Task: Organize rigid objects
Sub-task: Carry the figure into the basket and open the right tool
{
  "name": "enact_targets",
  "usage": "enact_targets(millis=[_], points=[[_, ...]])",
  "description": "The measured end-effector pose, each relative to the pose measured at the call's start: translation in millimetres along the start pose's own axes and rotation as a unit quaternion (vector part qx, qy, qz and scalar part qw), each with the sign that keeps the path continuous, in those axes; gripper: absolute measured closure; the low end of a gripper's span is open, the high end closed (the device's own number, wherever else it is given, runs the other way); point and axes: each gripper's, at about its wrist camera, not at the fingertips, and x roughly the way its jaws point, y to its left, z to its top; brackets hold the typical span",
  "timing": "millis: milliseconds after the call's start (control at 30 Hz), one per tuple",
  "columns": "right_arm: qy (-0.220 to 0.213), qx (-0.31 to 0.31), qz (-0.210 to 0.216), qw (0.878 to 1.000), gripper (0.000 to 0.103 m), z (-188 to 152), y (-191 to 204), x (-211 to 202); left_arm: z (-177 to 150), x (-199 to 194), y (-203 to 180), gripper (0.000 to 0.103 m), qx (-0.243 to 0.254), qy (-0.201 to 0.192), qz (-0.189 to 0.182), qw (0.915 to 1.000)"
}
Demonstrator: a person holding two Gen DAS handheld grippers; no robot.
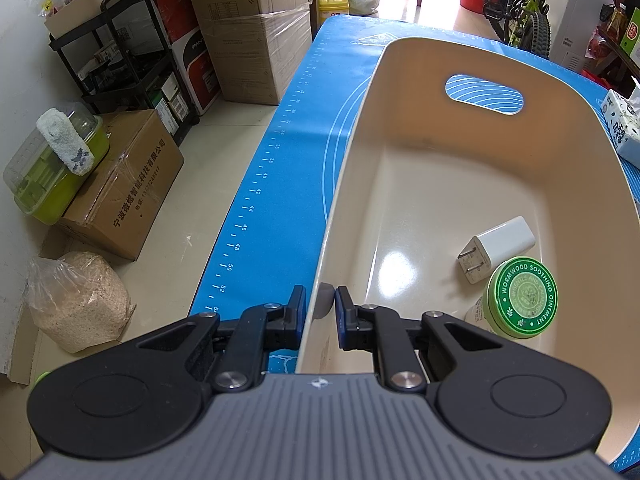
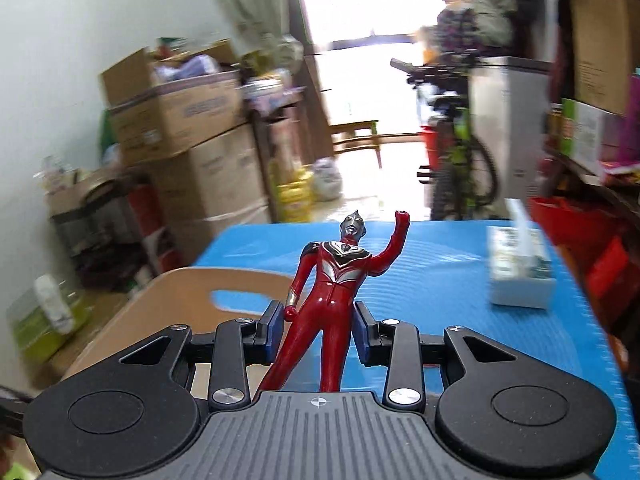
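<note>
The red and silver hero figure (image 2: pixel 334 292) stands upright between the pads of my right claw (image 2: pixel 320 330), which is clenched on its hips; its legs run down out of sight behind the claw body and one red arm is raised toward the far end of the room. I hold it in the air above the blue mat (image 2: pixel 440 280) that covers the table. The room behind it is smeared with blur, though the figure itself is sharp. Below and to the left of the figure I see the cream basket (image 2: pixel 180 300), with its oval handle slot showing the blue mat through it. A white tissue pack (image 2: pixel 520 272) sits on the mat off to the right, well apart from the figure.

My left claw (image 1: pixel 320 306) is clamped on the near left rim of that same cream basket (image 1: pixel 460 152), one pad outside the wall and one inside, with the thin wall squeezed between them. The basket rests on the blue mat (image 1: pixel 288 160), close to the table's left edge. Inside it, near the right corner closest to me, lie a white charger plug (image 1: pixel 496 248), prongs pointing my way, and a round jar with a green lid (image 1: pixel 522 296) just beside it, the two nearly touching. The rest of the basket floor is bare. The tissue pack (image 1: pixel 624 124) lies beyond the basket's right wall.
</note>
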Motion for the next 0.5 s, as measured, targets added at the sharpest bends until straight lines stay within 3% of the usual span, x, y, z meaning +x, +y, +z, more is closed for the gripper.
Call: enact_targets(millis=[200,500], points=[[0.034,-0.046,0.055,0.997,0.06,-14,52,15,0,-1,1,0.084,0.0,0.0,0.0,1.0],[0.077,-0.065,0.09,0.991,0.059,-27,95,34,0,0,1,0.084,0.0,0.0,0.0,1.0]])
